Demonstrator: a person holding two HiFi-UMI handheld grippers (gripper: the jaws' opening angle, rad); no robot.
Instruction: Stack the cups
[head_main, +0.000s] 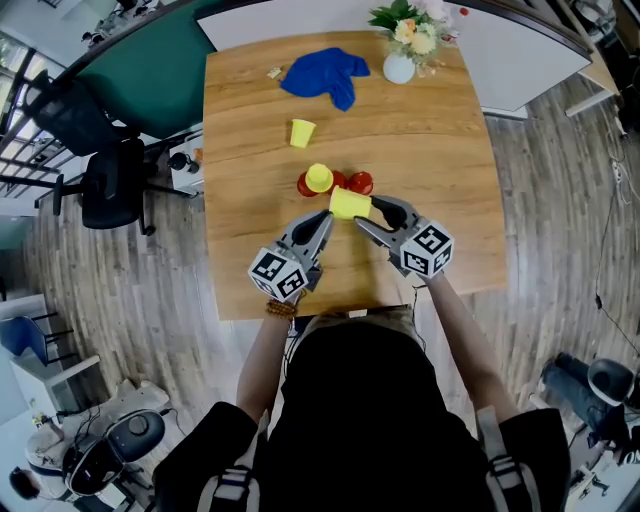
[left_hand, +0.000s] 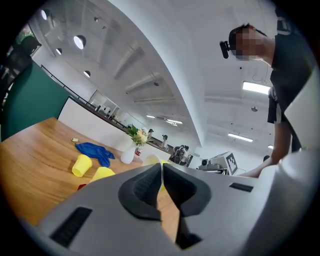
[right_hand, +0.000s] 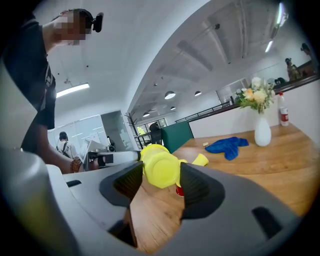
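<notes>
A yellow cup (head_main: 350, 203) lies on its side in the air between my two grippers, above the wooden table (head_main: 440, 150). My right gripper (head_main: 372, 212) is shut on its body, and in the right gripper view the cup's base (right_hand: 160, 167) faces the camera between the pads. My left gripper (head_main: 326, 218) is shut, and a thin yellow strip of the cup's wall (left_hand: 152, 159) shows between its jaws. Just beyond, another yellow cup (head_main: 318, 177) sits upside down on a red cup (head_main: 304, 186). Next to them stands a second red cup (head_main: 360, 183). A third yellow cup (head_main: 301, 132) stands farther back.
A crumpled blue cloth (head_main: 325, 72) and a white vase of flowers (head_main: 399, 66) are at the table's far side. A black office chair (head_main: 100, 170) stands left of the table. A white table (head_main: 530, 50) adjoins the far right corner.
</notes>
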